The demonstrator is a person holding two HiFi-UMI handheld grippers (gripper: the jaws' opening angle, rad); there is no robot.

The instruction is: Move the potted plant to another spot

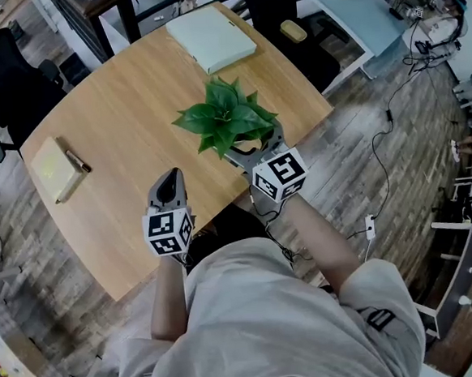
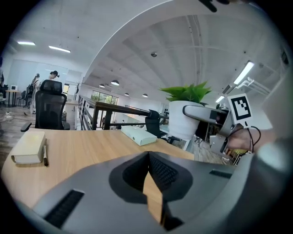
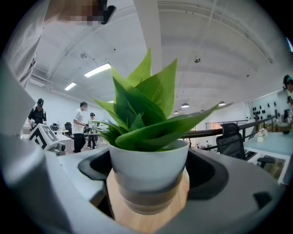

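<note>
- The potted plant (image 3: 147, 137) stands between the two halves of the right tongs (image 3: 147, 165). They are closed on its white pot, one pressing each side.
- In the head view the right tongs (image 1: 253, 148) reach in under the leaves from the near side. The potted plant (image 1: 226, 115) is over the right part of the wooden worktop (image 1: 133, 126), close to its edge. No view shows whether the pot's base touches the wood.
- The left tongs (image 2: 149, 154) are closed, tip against tip, with nothing between them; only worktop shows through the gap behind the tips.
- The left tongs (image 1: 169, 181) lie just left of the plant and nearer the person, apart from the pot.
- From the left gripper view the potted plant (image 2: 185, 114) shows to the right, with a grey jaw of the right tongs across its pot.
- A notebook (image 1: 55, 168) with a pen (image 1: 78, 161) lies at the worktop's left, and a pale flat box (image 1: 210, 37) at its far end; both are well apart from the plant.
</note>
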